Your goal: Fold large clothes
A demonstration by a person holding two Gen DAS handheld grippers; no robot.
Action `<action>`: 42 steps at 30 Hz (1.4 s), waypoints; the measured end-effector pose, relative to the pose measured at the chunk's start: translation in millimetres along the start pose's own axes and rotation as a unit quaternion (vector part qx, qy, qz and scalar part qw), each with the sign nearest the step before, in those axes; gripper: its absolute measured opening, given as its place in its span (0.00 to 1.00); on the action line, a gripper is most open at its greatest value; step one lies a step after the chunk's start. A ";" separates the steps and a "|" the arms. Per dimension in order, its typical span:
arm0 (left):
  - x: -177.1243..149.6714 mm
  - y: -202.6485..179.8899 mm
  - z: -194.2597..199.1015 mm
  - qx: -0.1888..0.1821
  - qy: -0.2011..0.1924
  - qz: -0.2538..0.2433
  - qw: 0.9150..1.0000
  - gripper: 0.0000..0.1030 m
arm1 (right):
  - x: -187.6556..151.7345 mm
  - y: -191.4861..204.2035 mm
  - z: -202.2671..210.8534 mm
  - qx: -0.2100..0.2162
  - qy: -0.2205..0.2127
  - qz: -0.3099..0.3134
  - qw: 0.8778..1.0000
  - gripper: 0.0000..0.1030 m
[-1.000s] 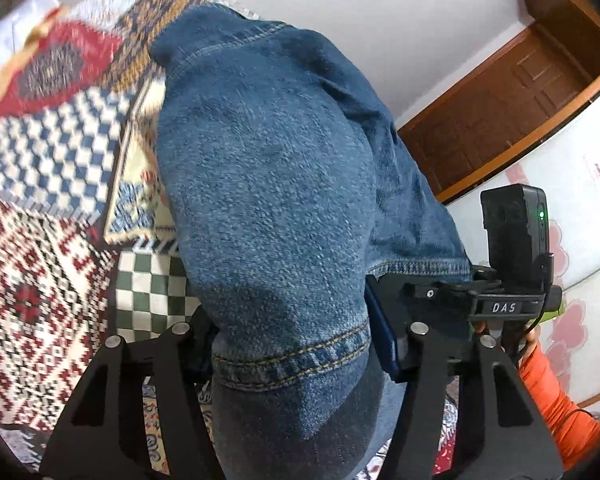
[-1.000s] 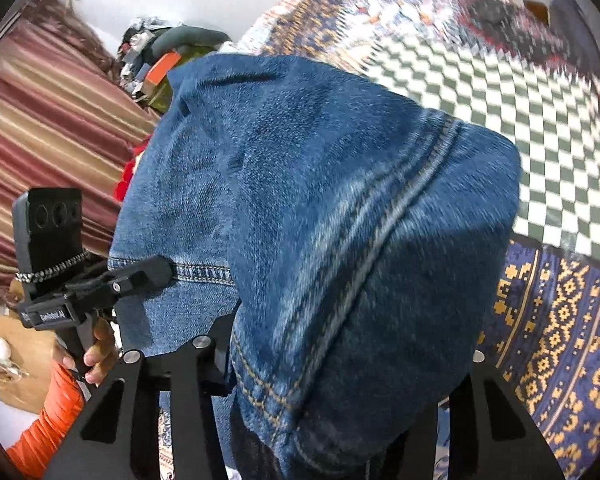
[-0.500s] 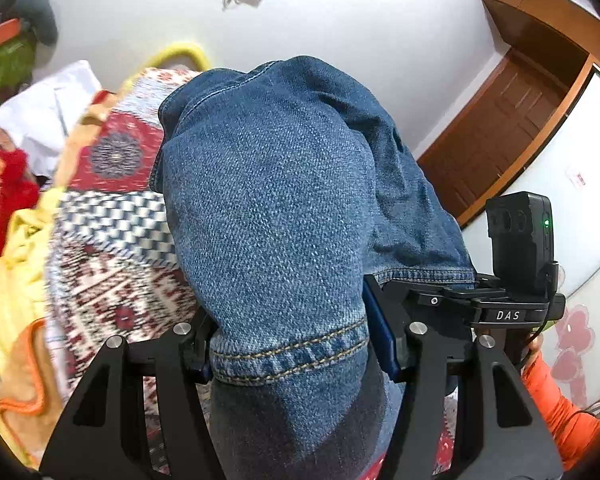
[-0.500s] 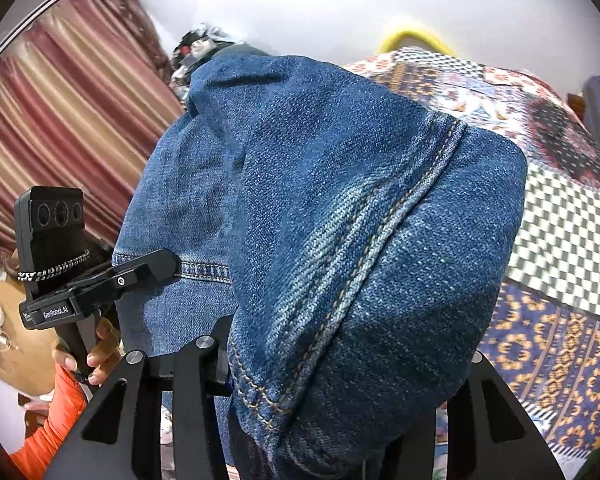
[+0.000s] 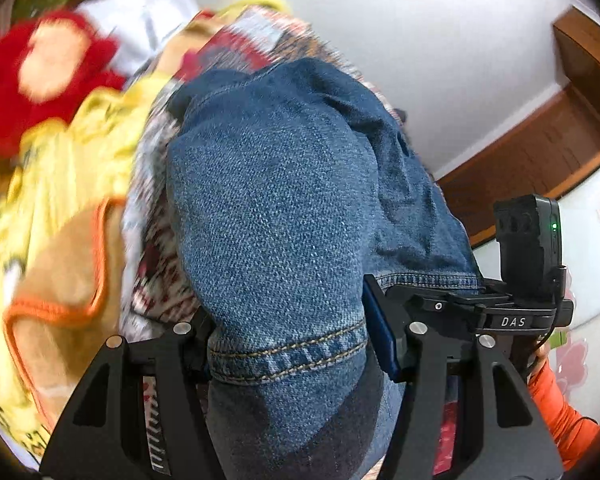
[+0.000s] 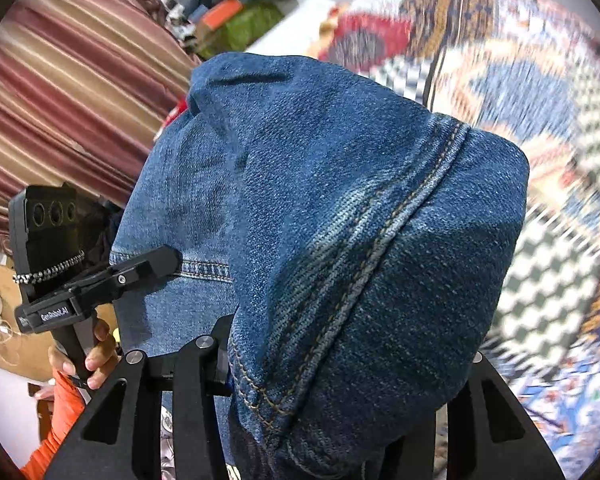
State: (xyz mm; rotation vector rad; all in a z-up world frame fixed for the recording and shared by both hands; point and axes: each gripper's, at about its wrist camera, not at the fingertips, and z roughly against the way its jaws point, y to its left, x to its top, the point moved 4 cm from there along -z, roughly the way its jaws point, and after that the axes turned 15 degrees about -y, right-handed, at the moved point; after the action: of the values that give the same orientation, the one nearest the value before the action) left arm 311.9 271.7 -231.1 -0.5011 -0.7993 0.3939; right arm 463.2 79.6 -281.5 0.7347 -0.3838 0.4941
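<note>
A pair of blue denim jeans (image 5: 284, 216) hangs in the air, held at both sides. My left gripper (image 5: 288, 356) is shut on the hemmed edge of the jeans, and the cloth drapes forward over its fingers. My right gripper (image 6: 340, 364) is shut on another part of the jeans (image 6: 340, 208), where a double-stitched seam runs across the bunched cloth. The right gripper also shows in the left wrist view (image 5: 452, 304), clamped on the denim edge. The left gripper shows in the right wrist view (image 6: 140, 268), also on the denim. Fingertips are hidden by cloth.
A patterned patchwork bedspread (image 6: 540, 128) lies below and ahead. A pile of yellow, red and white clothes (image 5: 60, 152) sits at the left of the bed. A striped curtain (image 6: 60, 80) and a wooden door (image 5: 540, 152) flank the room.
Both grippers have swung with the jeans toward the left side of the bed. The clothes pile now fills the left wrist view. The grip on the denim is unchanged.
</note>
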 end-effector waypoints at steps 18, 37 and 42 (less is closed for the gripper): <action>-49.0 53.6 -7.7 0.087 0.005 -0.044 0.995 0.72 | -9.4 -24.5 -28.4 -0.076 0.042 0.092 0.992 0.68; -108.3 -15.2 11.5 0.159 0.002 -0.180 0.971 0.81 | -74.7 25.2 9.8 -0.154 0.003 0.239 0.959 0.69; -119.7 -13.6 31.5 0.174 -0.001 -0.165 0.971 0.81 | -78.9 1.9 45.2 -0.147 -0.012 0.188 0.971 0.69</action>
State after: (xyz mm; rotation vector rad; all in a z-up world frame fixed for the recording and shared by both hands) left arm 213.9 207.9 -273.9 -0.0366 -0.7798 0.2183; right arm 390.3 25.6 -288.6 0.3793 -0.6107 0.7672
